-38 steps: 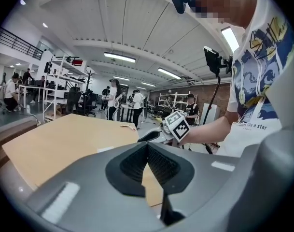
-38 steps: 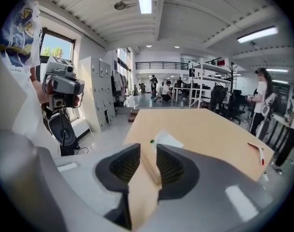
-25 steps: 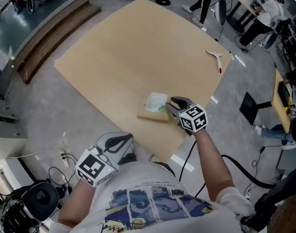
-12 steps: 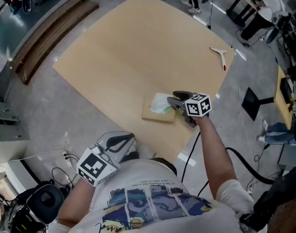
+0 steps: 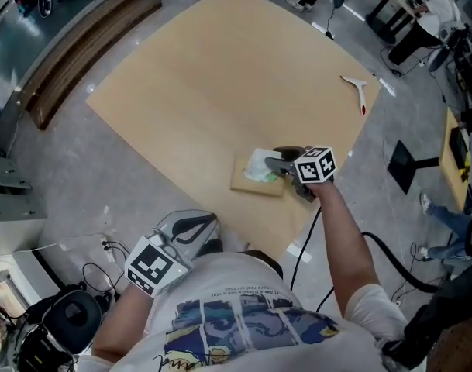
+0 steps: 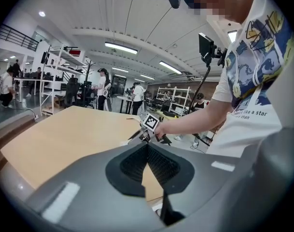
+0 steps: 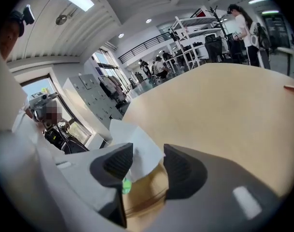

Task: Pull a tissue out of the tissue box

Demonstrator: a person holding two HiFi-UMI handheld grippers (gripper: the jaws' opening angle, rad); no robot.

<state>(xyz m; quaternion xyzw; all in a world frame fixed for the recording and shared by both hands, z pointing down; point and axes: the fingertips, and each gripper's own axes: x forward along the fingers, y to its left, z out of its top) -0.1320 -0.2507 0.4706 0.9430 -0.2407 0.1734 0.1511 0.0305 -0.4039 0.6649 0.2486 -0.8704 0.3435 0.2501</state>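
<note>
Atop the table (image 5: 181, 68), the tissue (image 7: 135, 146) stands loose between the right gripper (image 7: 147, 154) fingers (image 7: 115, 163), just opened wide over the tissue box (image 5: 247, 184).

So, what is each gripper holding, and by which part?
Nothing. The right gripper has just been opening its jaws, which straddle the tissue without gripping; the left gripper is shut, empty.

Right claw (image 7: 147, 163) just opened, jaws straddling the tissue (image 7: 137, 146).
</note>
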